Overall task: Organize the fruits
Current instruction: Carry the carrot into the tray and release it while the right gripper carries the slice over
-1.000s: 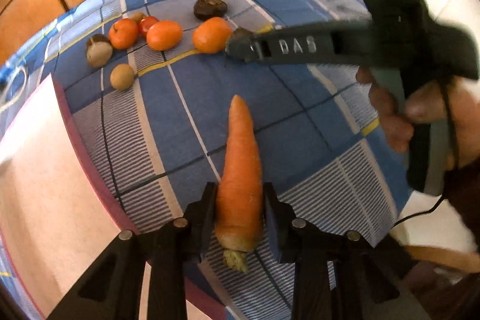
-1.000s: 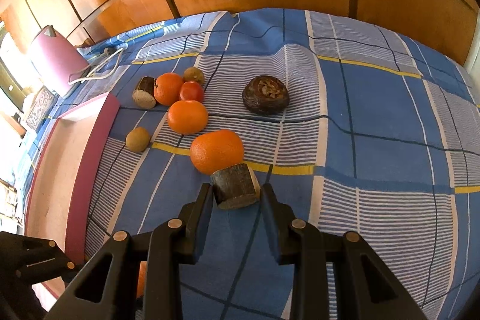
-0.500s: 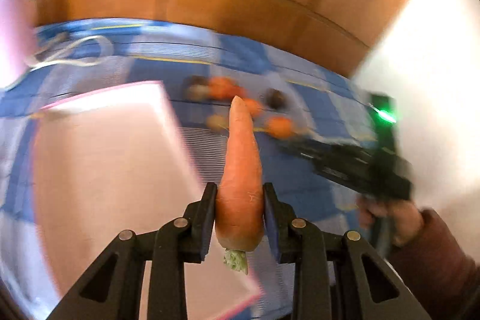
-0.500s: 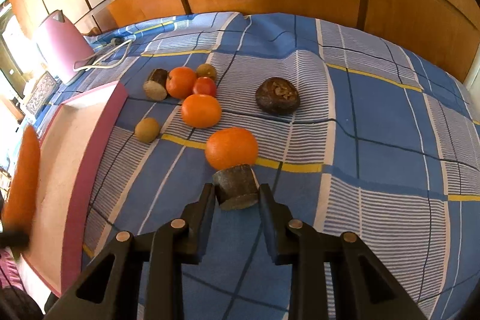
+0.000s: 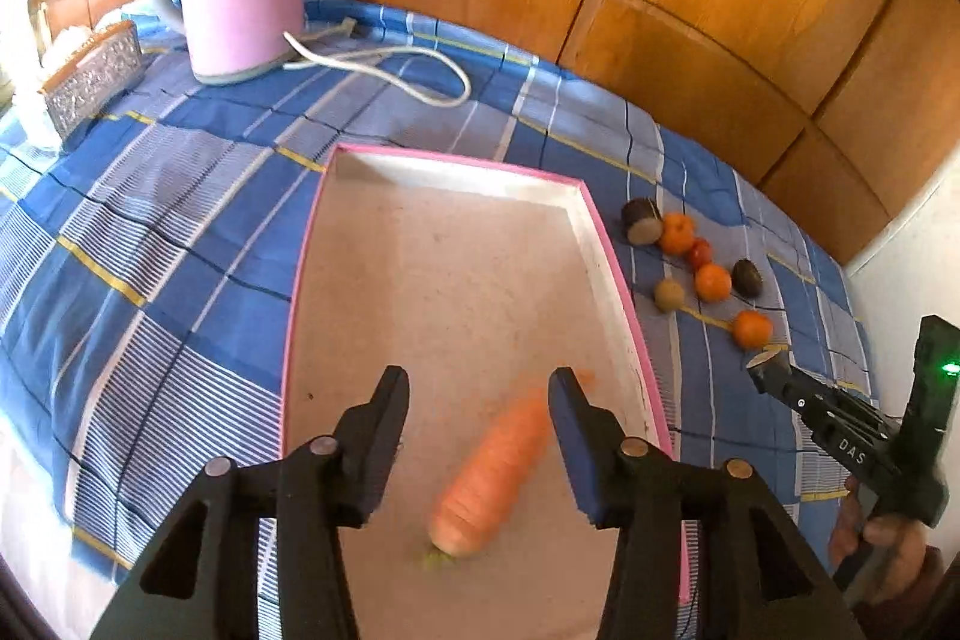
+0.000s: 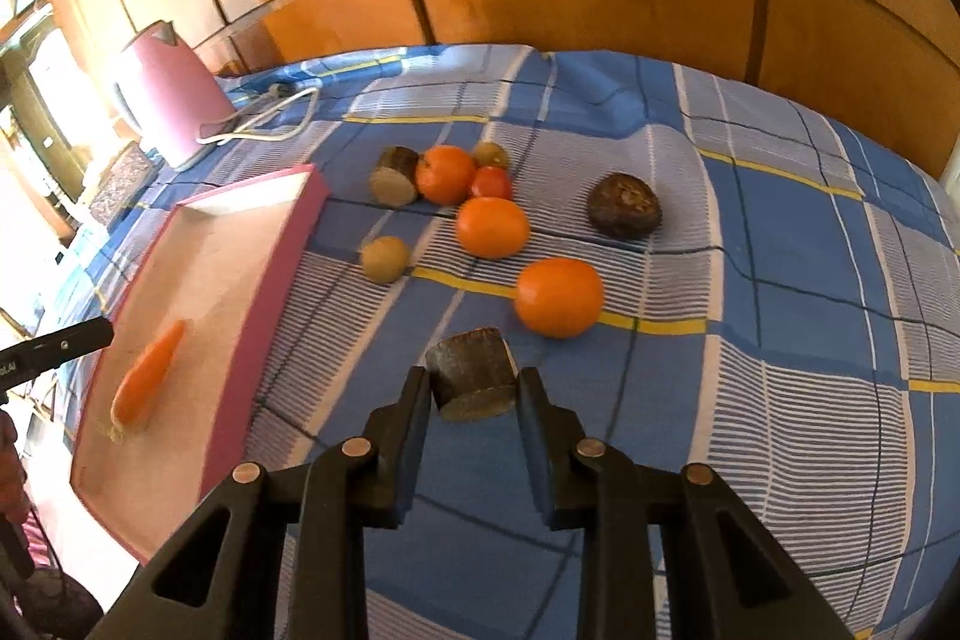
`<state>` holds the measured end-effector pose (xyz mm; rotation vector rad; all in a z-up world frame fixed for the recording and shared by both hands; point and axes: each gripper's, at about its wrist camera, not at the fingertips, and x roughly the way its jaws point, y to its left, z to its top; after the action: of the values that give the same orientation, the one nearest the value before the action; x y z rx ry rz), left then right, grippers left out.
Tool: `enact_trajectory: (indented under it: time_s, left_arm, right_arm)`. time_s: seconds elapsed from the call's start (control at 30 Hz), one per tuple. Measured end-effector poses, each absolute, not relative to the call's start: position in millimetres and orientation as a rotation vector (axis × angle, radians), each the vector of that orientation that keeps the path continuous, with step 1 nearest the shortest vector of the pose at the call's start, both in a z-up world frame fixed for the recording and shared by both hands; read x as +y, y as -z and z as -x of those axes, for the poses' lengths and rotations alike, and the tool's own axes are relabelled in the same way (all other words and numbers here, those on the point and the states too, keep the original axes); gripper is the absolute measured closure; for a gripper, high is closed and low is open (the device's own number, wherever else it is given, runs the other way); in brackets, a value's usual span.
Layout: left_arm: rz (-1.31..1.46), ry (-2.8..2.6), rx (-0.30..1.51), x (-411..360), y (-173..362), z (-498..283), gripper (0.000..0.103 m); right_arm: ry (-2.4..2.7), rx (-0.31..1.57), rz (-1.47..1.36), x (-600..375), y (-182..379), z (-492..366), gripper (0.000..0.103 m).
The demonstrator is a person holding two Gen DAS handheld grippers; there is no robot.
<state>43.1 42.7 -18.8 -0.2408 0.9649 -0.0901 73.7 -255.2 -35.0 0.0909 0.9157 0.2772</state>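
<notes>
Blurry tapered orange carrot (image 5: 492,484) lies lower-middle in the pink-rimmed tray (image 5: 618,280); left tool (image 5: 479,388) apart, right tool (image 6: 474,388) clamped on brown cut chunk (image 6: 473,373).

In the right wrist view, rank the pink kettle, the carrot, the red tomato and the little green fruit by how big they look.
1. pink kettle, though farthest away
2. carrot, lying in the tray
3. Red tomato and little green fruit look alike, so no ranking.

Both grippers, the left gripper (image 5: 479,388) and the right gripper (image 6: 474,388), were matte black plastic with angular fingers and round silver screws. The right one's side bore pale letters and a green light. A dark sleeve covered the wrist.
</notes>
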Motion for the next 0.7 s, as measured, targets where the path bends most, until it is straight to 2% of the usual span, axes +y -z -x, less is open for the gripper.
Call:
enact_trajectory:
  time_s: [0.4, 0.5, 0.7]
  left_arm:
    - [0.262, 0.063, 0.936, 60, 10, -24, 0.05]
    - [0.251, 0.054, 0.929, 63, 10, -21, 0.042]
    - [0.252, 0.017, 0.917, 70, 8, -15, 0.036]
  right_arm:
    - [-0.437, 0.87, -0.073, -203, 9, -60, 0.074]
    - [-0.485, 0.868, -0.064, -187, 4, -58, 0.074]
    - [-0.569, 0.876, -0.024, -149, 0, -56, 0.074]
